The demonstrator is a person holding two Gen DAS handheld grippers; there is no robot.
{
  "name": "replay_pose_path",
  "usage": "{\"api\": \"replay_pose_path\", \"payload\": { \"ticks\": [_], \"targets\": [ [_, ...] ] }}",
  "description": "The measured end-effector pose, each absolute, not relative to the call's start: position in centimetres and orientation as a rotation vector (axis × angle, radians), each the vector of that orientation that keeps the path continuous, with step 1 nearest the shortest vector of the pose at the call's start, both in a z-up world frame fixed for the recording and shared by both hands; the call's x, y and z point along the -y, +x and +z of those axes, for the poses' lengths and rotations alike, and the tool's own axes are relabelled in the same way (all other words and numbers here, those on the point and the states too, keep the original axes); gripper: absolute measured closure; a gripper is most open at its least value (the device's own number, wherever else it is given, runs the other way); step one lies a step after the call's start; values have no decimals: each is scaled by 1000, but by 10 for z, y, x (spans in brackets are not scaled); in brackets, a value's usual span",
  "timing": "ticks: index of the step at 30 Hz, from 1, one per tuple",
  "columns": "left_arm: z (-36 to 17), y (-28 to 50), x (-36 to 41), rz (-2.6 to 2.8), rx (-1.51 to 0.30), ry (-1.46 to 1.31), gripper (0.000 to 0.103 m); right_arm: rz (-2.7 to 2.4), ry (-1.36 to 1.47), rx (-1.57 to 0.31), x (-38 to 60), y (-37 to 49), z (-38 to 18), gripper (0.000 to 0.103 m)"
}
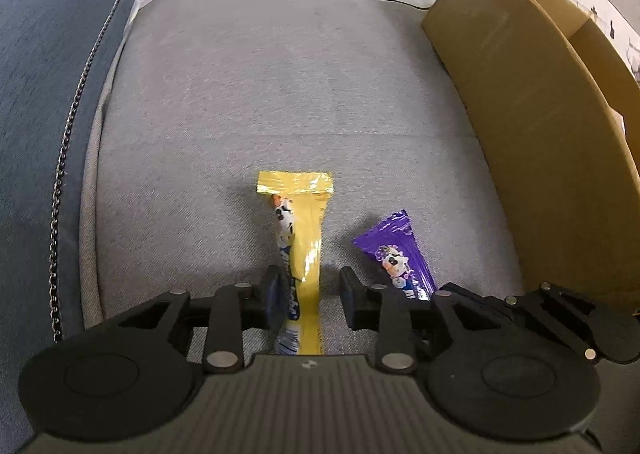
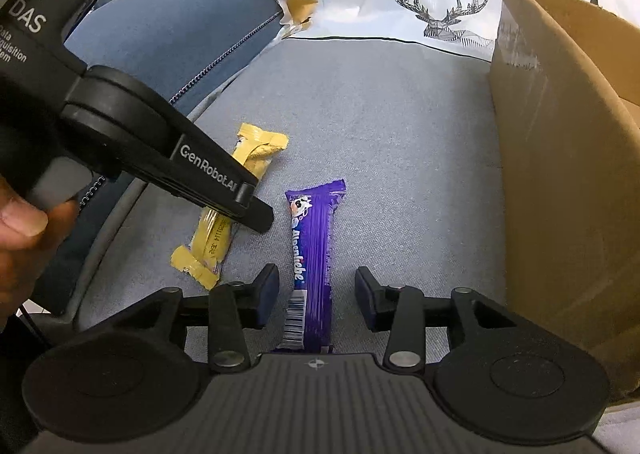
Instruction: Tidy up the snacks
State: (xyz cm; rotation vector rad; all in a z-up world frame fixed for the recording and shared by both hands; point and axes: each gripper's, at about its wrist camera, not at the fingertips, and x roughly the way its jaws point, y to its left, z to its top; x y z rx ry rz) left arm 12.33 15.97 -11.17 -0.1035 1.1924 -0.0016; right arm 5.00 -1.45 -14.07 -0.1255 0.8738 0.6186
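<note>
Snacks: two candy sticks were seen lying flat on a grey seat cushion (image 1: 280, 93). The yellow stick (image 1: 306, 250) was framed lengthwise between the fingers of the left gripper (image 1: 308, 294); its jaws stood partly apart, w/ the left pad just beside or touching the wrapper's edge (which could not be told) and a clear gap at the right pad, so no grip was shown. The purple stick (image 2: 314, 266), marked "Alpenliebe", was framed between the fingers of the right gripper (image 2: 316, 300); those jaws were held moderately wide, both pads apart from the wrapper. The two sticks lay near each other, roughly parallel, purple to the right of yellow.

In the right wrist view the left gripper's body (image 2: 132, 125), lettered "GenRobot.AI", was seen over the yellow stick (image 2: 236, 193), w/ part of a hand (image 2: 24, 221) at lower left. A cardboard box (image 2: 560, 157) stood on the cushion's right side, near the purple stick. A white cloth w/ deer print (image 2: 400, 1) lay along the far edge, and a blue cushion w/ zip (image 2: 172, 37) at left.
</note>
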Motion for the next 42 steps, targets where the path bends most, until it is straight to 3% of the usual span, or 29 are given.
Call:
{"api": "replay_pose_path", "payload": {
  "ticks": [2,6,8,10,24,42],
  "targets": [
    [-112,124,-159,-1,-1192,-94,67,623,-128,-870,13,49,-139,60],
    [-113,123,-158,-1,-1189,-84,69,627,-149,-869,12,49,-141,87],
    [-112,122,-158,5,-1182,-76,87,621,-152,-856,13,49,-139,88],
    [-110,120,-159,11,-1172,-84,92,609,-149,-840,16,50,-136,88],
    [-114,118,-160,16,-1189,-70,88,576,-154,-884,24,56,-145,84],
    [-111,118,-162,24,-1169,-72,92,569,-156,-848,29,52,-147,87]
  ]
}}
